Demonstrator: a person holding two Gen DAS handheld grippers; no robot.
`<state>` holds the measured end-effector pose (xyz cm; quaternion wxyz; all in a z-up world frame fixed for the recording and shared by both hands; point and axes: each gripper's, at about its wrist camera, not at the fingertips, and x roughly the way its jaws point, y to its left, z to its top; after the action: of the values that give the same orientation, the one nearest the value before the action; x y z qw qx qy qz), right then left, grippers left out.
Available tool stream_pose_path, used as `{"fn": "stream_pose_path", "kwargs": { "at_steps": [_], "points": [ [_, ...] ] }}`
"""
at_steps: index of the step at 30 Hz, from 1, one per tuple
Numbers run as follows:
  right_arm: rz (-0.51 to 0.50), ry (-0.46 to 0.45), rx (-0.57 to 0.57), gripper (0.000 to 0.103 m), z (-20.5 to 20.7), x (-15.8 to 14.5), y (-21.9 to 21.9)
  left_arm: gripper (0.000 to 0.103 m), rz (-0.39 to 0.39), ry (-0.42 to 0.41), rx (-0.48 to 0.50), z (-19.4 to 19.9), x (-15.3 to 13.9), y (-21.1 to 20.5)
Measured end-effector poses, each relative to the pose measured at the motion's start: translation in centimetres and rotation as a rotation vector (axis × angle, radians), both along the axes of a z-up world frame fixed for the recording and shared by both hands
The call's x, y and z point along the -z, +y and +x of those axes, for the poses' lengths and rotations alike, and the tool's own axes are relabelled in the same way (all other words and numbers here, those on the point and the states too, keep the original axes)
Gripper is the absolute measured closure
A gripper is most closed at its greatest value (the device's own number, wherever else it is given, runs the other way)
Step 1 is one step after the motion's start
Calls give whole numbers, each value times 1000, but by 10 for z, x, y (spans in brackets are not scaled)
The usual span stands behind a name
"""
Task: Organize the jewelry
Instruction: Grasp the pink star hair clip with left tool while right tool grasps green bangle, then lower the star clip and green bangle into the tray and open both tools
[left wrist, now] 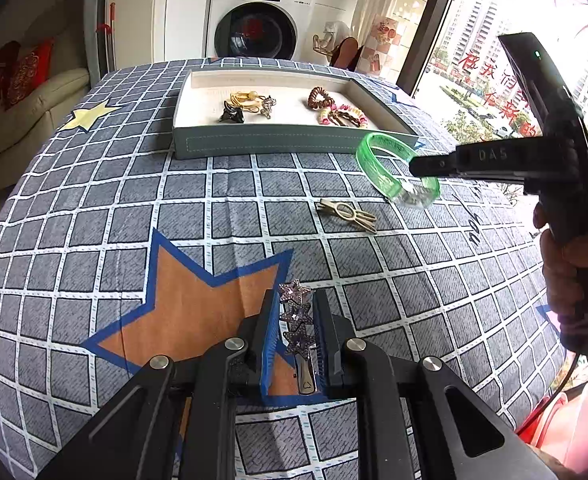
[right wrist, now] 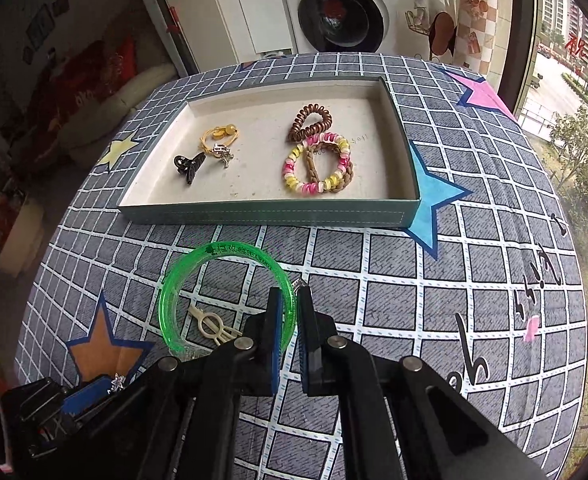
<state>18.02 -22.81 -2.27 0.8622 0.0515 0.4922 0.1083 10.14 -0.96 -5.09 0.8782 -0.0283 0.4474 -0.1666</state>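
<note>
My left gripper (left wrist: 292, 300) is shut on a purple star hair clip (left wrist: 297, 316) and holds it above the checked tablecloth. My right gripper (right wrist: 289, 296) is shut on a green translucent bangle (right wrist: 197, 276), lifted over the cloth in front of the tray; the bangle also shows in the left wrist view (left wrist: 378, 168). A beige hair clip (left wrist: 348, 215) lies flat on the cloth below the bangle, seen through the ring in the right wrist view (right wrist: 211, 325). The grey tray (right wrist: 269, 214) holds coil hair ties (right wrist: 318, 164), a black claw clip (right wrist: 189, 165) and yellow ties (right wrist: 219, 134).
The table is covered by a grey checked cloth with star prints (left wrist: 189, 300). A washing machine (left wrist: 259, 20) stands behind the table. A sofa (left wrist: 17, 112) is at the left and a window (left wrist: 494, 60) at the right.
</note>
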Motion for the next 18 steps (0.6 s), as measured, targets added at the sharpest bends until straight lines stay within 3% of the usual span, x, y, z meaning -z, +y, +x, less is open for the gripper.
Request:
{"fn": "stream_pose_path", "kwargs": {
  "at_steps": [10, 18],
  "points": [
    [54, -5, 35, 95, -16, -3, -23, 73, -28, -48, -12, 25, -30, 6],
    [56, -40, 46, 95, -2, -19, -34, 73, -38, -98, -25, 70, -60, 7]
  ]
}}
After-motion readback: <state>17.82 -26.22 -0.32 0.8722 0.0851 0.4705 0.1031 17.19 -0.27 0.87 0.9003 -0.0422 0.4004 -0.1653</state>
